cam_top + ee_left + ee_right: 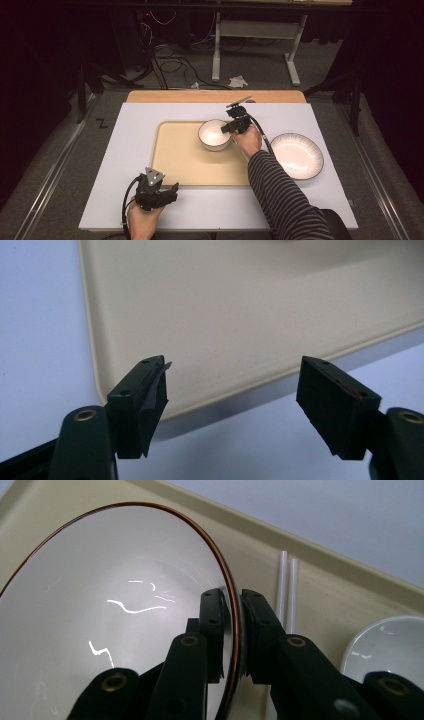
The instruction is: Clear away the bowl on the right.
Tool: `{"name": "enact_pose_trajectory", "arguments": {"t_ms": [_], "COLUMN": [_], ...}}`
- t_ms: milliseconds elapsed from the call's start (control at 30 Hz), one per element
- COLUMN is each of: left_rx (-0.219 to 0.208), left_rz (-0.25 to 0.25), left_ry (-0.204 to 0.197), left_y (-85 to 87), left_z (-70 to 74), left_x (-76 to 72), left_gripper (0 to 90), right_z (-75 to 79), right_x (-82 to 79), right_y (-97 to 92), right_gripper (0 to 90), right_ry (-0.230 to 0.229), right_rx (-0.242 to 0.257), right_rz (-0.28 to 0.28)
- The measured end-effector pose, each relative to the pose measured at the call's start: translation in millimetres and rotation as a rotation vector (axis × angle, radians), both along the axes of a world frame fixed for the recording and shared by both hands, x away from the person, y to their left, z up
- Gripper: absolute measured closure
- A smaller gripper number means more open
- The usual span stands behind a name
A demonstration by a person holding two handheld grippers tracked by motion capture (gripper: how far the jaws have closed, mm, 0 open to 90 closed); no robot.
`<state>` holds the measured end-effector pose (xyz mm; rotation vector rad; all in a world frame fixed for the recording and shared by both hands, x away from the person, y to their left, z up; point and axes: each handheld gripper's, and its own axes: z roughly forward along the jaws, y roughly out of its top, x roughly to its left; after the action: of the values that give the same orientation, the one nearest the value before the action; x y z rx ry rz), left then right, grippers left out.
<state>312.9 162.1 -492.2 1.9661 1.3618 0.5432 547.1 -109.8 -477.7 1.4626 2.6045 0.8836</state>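
Bowl: sits on the tray, just right of centre in the high view, in the tray's upper right part; whether its base rests on the tray or hangs just above it you cannot tell.
Right gripper: your jaws pinch the bowl's right rim, one pad inside the wall, one outside, as the right gripper view shows at.
Key relation: the bowl hangs off the gripper tips toward frame left, so its weight lies left of your grip; the right hand is on it, the left is well apart.
Left gripper: jaws spread with nothing between them, at the lower left of the high view, just off the tray's near edge.
Next move, as a judgement: if you mean to set the bowl down here, lower it level before you let go; a rim pinch on one side may let it tip.
Bowl make: round, deep, glossy white inside, thin brown line along the rim; looks like glazed ceramic, hard and slippery.
Tray make: beige, matte, rectangular, rounded corners, low raised lip; looks like plastic.
Plate: white, shallow, dark rim line, at frame right on the mat, off the tray.
Mat: pale, smooth sheet over the table.
Straws: two thin white tubes, side by side, lying on the tray beyond the bowl in the right gripper view.
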Motion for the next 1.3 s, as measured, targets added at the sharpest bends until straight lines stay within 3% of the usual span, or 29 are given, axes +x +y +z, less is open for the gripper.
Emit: {"name": "enact_pose_trajectory", "arguments": {"t_ms": [333, 467, 633, 900, 1067, 1300], "left_rx": [-0.001, 0.0, 0.009, 0.013, 0.017, 0.019], "left_rz": [0.047, 0.054, 0.043, 0.022, 0.002, -0.042], "left_ry": [0.0, 0.001, 0.005, 0.006, 0.01, 0.016], "left_y": [8.6, 8.7, 5.7, 2.2, -1.9, -12.9], "left_z": [-0.7, -1.4, -1.9, -2.2, -2.3, -1.3], "left_x": [-12.4, -13.8, -13.8, -11.3, -7.6, 0.7], "left_gripper": [28.6, 28.6, 29.5, 30.3, 29.9, 29.2], "right_z": [-0.2, 0.9, -1.2, 0.1, 6.9, 18.1], "right_x": [16.0, 18.0, 18.7, 17.7, 13.8, 2.7], "right_y": [14.2, 16.7, 14.4, 16.9, 12.9, 3.9], "right_gripper": [79.4, 64.2, 54.9, 50.5, 51.3, 52.0], "right_ry": [-0.026, -0.035, -0.036, -0.057, -0.06, -0.099], "right_rx": [-0.015, -0.027, -0.019, -0.074, -0.035, -0.015], "right_rz": [0.002, 0.012, 0.019, 0.02, 0.005, 0.008]}}
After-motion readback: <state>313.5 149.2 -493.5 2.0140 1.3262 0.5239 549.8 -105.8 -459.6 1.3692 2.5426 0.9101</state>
